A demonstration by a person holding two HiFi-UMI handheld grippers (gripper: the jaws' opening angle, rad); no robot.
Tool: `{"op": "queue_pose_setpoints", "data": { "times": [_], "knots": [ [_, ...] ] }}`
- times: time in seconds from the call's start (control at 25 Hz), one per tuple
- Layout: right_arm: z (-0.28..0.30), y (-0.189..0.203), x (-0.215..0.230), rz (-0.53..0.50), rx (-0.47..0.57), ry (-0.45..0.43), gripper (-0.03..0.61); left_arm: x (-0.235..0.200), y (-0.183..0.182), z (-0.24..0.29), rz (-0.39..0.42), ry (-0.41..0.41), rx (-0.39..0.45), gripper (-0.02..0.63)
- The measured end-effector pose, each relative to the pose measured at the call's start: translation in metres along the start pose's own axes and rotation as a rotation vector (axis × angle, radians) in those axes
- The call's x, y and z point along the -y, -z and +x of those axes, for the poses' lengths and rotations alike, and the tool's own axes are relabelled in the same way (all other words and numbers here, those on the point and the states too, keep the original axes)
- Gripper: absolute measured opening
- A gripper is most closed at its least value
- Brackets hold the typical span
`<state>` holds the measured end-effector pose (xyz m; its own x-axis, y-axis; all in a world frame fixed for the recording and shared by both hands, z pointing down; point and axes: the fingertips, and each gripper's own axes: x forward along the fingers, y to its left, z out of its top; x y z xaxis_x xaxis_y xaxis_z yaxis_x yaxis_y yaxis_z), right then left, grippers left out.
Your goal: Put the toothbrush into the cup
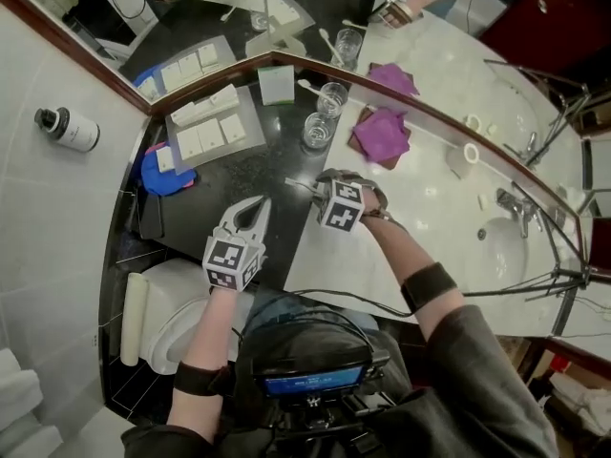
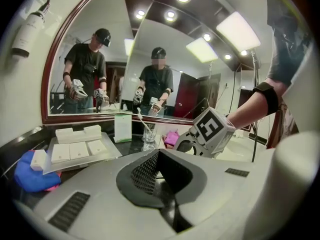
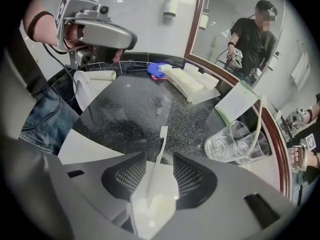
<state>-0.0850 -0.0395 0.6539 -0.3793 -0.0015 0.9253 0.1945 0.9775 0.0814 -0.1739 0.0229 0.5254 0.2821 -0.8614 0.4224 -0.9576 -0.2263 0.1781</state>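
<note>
A white toothbrush (image 3: pixel 158 156) lies flat on the counter where black stone meets white, its head pointing away. My right gripper (image 3: pixel 156 176) points steeply down over it, open; the handle runs between the jaws and touches neither pad. In the head view the toothbrush (image 1: pixel 298 186) sticks out left of the right gripper (image 1: pixel 325 187). Two glass cups stand further back: an empty one (image 1: pixel 318 129) and one (image 1: pixel 332 96) holding another toothbrush. In the right gripper view, the empty cup (image 3: pixel 226 144) is at right. My left gripper (image 1: pixel 258 203) hovers beside it, shut and empty.
A tray of white boxes (image 1: pixel 205 127) and a blue cloth (image 1: pixel 162 175) lie at the left on the black counter. A green-and-white card (image 1: pixel 277 84) leans on the mirror. Purple cloth (image 1: pixel 382 134), sink (image 1: pixel 501 246) and faucet (image 1: pixel 516 203) are at right; a toilet (image 1: pixel 177 303) is below.
</note>
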Motion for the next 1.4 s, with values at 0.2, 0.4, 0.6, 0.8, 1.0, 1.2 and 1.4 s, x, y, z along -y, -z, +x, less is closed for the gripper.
{"op": "queue_pose_setpoints", "data": {
  "times": [0.2,0.4,0.6,0.8,1.0,1.2,1.4],
  "knots": [
    [0.037,0.007,0.004,0.007,-0.061,-0.062,0.184,-0.014,0.012,0.003,-0.009,-0.001,-0.016,0.001],
    [0.057,0.008,0.005,0.04,-0.086,-0.097,0.185,-0.019,0.019,0.003,-0.038,0.01,-0.034,0.001],
    [0.066,0.01,0.001,0.069,-0.091,-0.128,0.083,-0.026,0.022,0.004,-0.057,0.002,-0.031,0.001],
    [0.065,0.008,-0.004,0.086,-0.084,-0.151,0.046,-0.033,0.025,0.003,-0.063,-0.011,-0.031,0.001],
    [0.058,0.002,-0.004,0.077,-0.057,-0.131,0.046,-0.031,0.026,0.002,-0.063,-0.01,-0.035,0.001],
    [0.04,-0.011,0.0,0.089,0.013,-0.1,0.046,-0.025,0.026,0.002,-0.056,-0.004,-0.036,0.001],
    [0.008,-0.027,0.012,0.138,0.129,-0.024,0.046,-0.018,0.02,0.001,-0.042,0.002,-0.029,0.001]
  ]
}}
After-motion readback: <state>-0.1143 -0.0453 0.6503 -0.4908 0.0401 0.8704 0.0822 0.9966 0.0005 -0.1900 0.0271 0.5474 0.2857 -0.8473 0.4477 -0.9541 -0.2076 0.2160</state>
